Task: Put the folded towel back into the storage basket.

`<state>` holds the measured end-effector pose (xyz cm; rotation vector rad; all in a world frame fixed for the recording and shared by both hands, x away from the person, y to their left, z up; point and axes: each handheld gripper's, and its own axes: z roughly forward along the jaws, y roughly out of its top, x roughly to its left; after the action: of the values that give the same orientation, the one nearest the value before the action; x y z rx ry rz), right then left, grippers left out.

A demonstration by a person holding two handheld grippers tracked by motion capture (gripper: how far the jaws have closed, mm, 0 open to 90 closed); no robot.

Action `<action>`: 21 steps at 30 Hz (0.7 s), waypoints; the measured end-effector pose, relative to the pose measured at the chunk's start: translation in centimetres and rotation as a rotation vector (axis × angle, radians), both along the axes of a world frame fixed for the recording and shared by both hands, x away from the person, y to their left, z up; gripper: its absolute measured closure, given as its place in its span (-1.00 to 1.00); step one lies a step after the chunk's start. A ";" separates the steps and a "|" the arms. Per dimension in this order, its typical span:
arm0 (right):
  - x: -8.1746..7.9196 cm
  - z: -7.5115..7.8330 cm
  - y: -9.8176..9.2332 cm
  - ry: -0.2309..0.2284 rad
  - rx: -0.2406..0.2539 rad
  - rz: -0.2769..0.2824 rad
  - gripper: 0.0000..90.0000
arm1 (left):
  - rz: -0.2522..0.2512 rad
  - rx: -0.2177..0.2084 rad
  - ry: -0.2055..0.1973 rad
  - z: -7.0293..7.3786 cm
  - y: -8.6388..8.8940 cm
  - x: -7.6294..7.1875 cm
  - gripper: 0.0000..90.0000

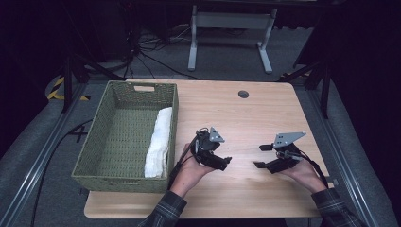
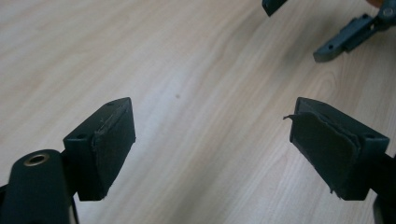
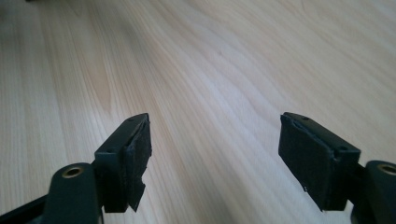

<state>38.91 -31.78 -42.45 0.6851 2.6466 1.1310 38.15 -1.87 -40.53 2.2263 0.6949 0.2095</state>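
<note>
The pale wood-grain counter [image 1: 265, 109] carries a woven olive-green basket [image 1: 118, 137] on its nine o'clock side, a deep rectangular one with a handle slot cut in each short wall. Inside the basket, along the wall at its three o'clock side, lies a white towel [image 1: 158, 142], rolled or folded into a long soft bundle that runs from about the basket's middle toward its six o'clock wall; its surface looks nubbly and a little crumpled. Just beyond that wall, at the towel's three o'clock, the left gripper [image 1: 226, 162] is held in a hand [image 1: 191, 170] over bare wood, its jaws wide apart with nothing between them; the left gripper view shows its dark, frayed pads [image 2: 112, 149] over the grain. Farther toward three o'clock, well apart from the basket, the right gripper [image 1: 261, 156] sits in the other hand [image 1: 302, 172], jaws also spread and empty, pointing toward nine o'clock at the left one.
</note>
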 end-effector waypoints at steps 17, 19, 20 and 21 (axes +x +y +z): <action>-2.9 -3.3 -3.1 -0.016 -0.116 -0.135 -0.56 | -0.063 0.088 0.032 -5.3 -1.6 -2.1 -0.70; -3.0 -3.3 -3.3 -0.013 -0.112 -0.144 -0.57 | -0.075 0.092 0.029 -5.6 -1.8 -2.3 -0.70; -3.0 -3.3 -3.4 -0.016 -0.108 -0.148 -0.58 | -0.084 0.101 0.027 -5.8 -1.9 -2.5 -0.70; -3.1 -3.4 -3.6 -0.013 -0.101 -0.158 -0.60 | -0.097 0.109 0.034 -6.1 -2.0 -2.5 -0.70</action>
<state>35.86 -35.35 -45.87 0.8464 2.5659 0.9501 35.60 -3.91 -46.60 2.3660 0.6043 0.1645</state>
